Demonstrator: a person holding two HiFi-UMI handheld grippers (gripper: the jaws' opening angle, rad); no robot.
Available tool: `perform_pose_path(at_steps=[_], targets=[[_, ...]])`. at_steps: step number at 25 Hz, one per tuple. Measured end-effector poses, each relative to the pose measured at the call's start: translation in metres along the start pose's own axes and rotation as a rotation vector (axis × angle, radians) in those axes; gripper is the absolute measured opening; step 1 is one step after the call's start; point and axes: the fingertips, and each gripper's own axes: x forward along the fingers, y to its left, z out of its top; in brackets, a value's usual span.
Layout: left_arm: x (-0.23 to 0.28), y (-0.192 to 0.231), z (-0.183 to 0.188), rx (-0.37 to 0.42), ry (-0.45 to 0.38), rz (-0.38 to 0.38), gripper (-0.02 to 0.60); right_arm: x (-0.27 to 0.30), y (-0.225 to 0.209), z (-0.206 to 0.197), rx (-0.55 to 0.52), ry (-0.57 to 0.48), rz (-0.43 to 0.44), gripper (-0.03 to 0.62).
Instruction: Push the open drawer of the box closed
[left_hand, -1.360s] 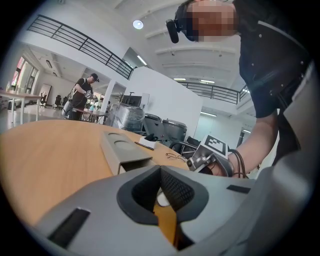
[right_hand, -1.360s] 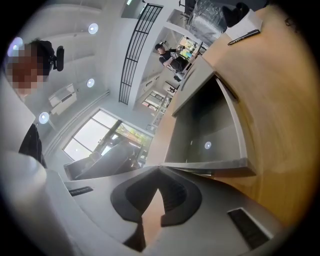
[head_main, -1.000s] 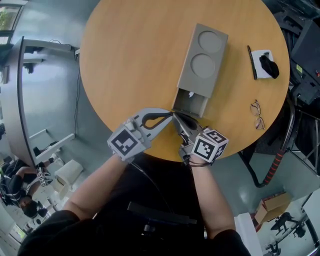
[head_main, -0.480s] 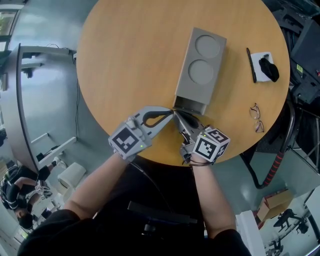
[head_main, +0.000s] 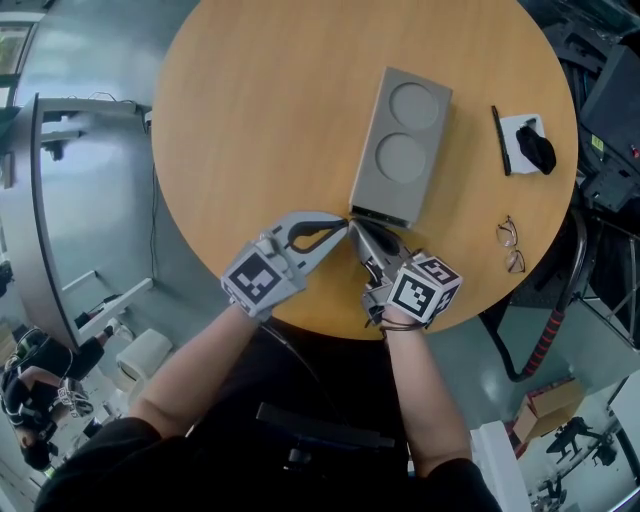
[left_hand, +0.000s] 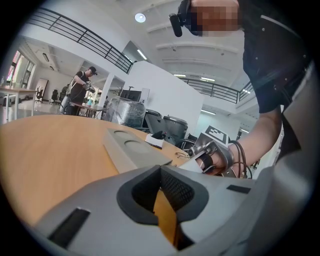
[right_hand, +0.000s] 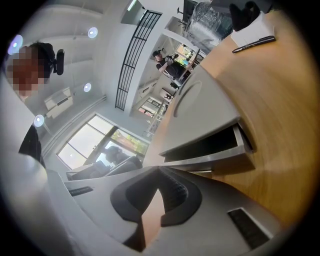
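Observation:
A grey box (head_main: 400, 140) with two round recesses on its top lies on the round wooden table (head_main: 250, 130). Its drawer (head_main: 379, 215) faces me and sticks out only a sliver. In the right gripper view the drawer front (right_hand: 215, 159) leaves a narrow dark slit under the box top. My left gripper (head_main: 345, 224) is shut and empty, its tips at the drawer's left corner. My right gripper (head_main: 357, 233) is shut too, its tips against the drawer front. In the left gripper view my left gripper (left_hand: 161, 168) points past the box (left_hand: 131, 150). The right gripper (right_hand: 159, 173) holds nothing.
A black pen (head_main: 499, 140) and a white sheet with a black object (head_main: 531, 135) lie at the table's right. A pair of glasses (head_main: 511, 245) rests near the right edge. The table's near rim (head_main: 330, 325) is just under my wrists.
The drawer has slid into the box, from well pulled out to nearly flush. Both shut grippers have moved a little forward with it.

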Motion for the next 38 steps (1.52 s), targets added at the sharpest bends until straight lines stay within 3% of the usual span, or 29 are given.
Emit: perform_pose_path(at_steps=[26, 31, 38], targets=[[-0.008, 0.001, 0.019, 0.008, -0.016, -0.005, 0.028, 0.000, 0.009, 0.019, -0.043, -0.026, -0.004, 0.005], [-0.025, -0.021, 0.050, -0.033, -0.072, -0.023, 0.026, -0.029, 0.063, 0.041, -0.168, -0.071, 0.072, 0.006], [-0.064, -0.090, 0.127, 0.062, -0.149, -0.085, 0.026, -0.104, 0.166, 0.073, -0.501, -0.141, 0.138, 0.006]])
